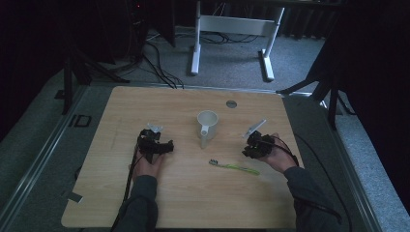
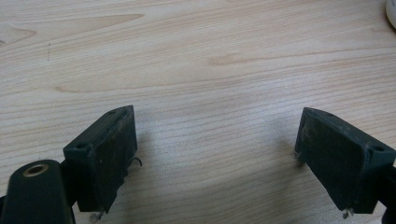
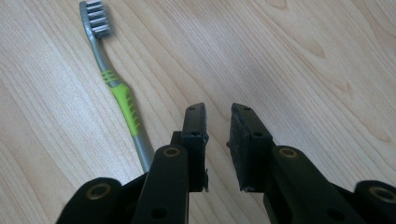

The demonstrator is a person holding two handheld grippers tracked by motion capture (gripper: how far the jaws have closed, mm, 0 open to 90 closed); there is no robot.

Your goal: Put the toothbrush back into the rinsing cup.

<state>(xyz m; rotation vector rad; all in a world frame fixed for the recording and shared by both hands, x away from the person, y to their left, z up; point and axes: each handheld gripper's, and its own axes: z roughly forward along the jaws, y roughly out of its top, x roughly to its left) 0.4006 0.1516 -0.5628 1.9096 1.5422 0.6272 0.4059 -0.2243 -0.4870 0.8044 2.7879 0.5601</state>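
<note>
- i see my left gripper (image 1: pixel 155 145) resting on the table (image 1: pixel 121 111), well left of the white mug (image 1: pixel 207 124), its jaws spread wide over bare wood
- my right gripper (image 1: pixel 255 145) sits right of the mug, jaws a narrow gap apart, gripping nothing
- the green-and-grey toothbrush (image 1: pixel 233 166) lies flat in front of the mug, just beside my right gripper, untouched

Showing no readable text, label, brand, number or sign anywhere: not on the table, the mug, the toothbrush or either gripper.
</note>
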